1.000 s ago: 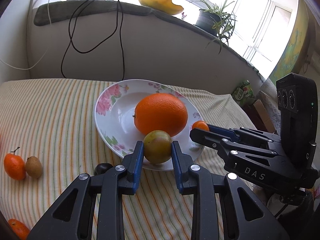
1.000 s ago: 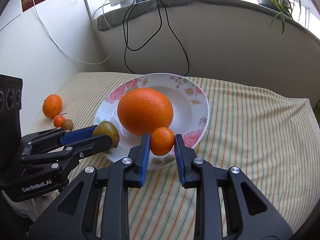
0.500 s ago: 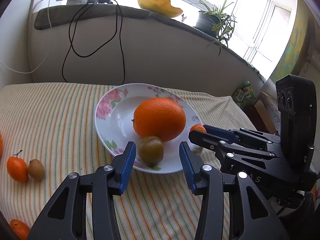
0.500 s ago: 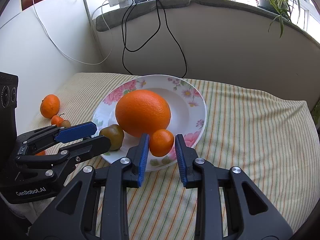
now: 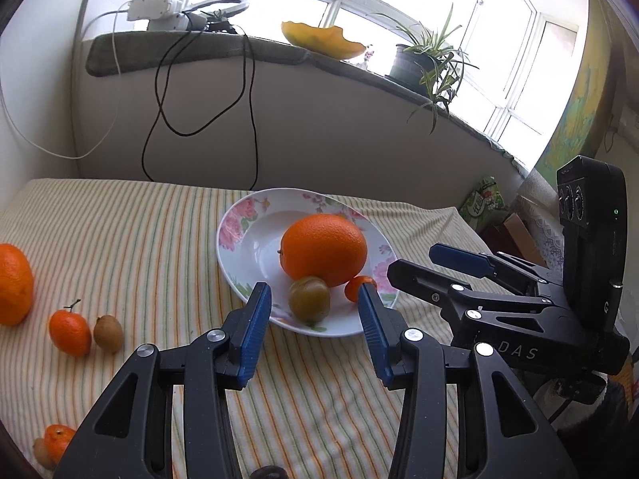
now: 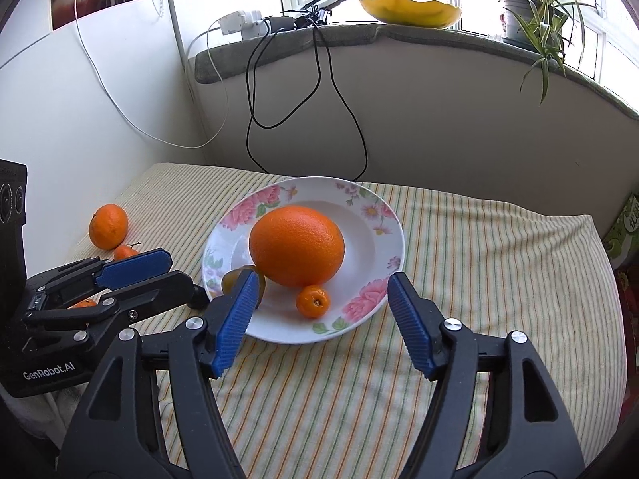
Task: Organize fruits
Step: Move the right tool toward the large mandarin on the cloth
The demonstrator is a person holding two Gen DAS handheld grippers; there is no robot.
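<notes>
Left wrist view alone shows 2 loose fruits (image 5: 86, 331) beside the plate (image 5: 239, 239); both grippers' jaws spread.

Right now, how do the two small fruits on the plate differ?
The greenish-brown fruit is dull and larger; the small tangerine is bright orange and smaller. The greenish-brown fruit lies nearer the left gripper, the small tangerine nearer the right gripper. Both rest free on the plate beside the big orange.

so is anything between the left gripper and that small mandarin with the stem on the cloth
Nothing visible. The left gripper is open over the plate; the stemmed mandarin lies to its left, bare striped cloth between. A brownish fruit sits beside it.
</notes>
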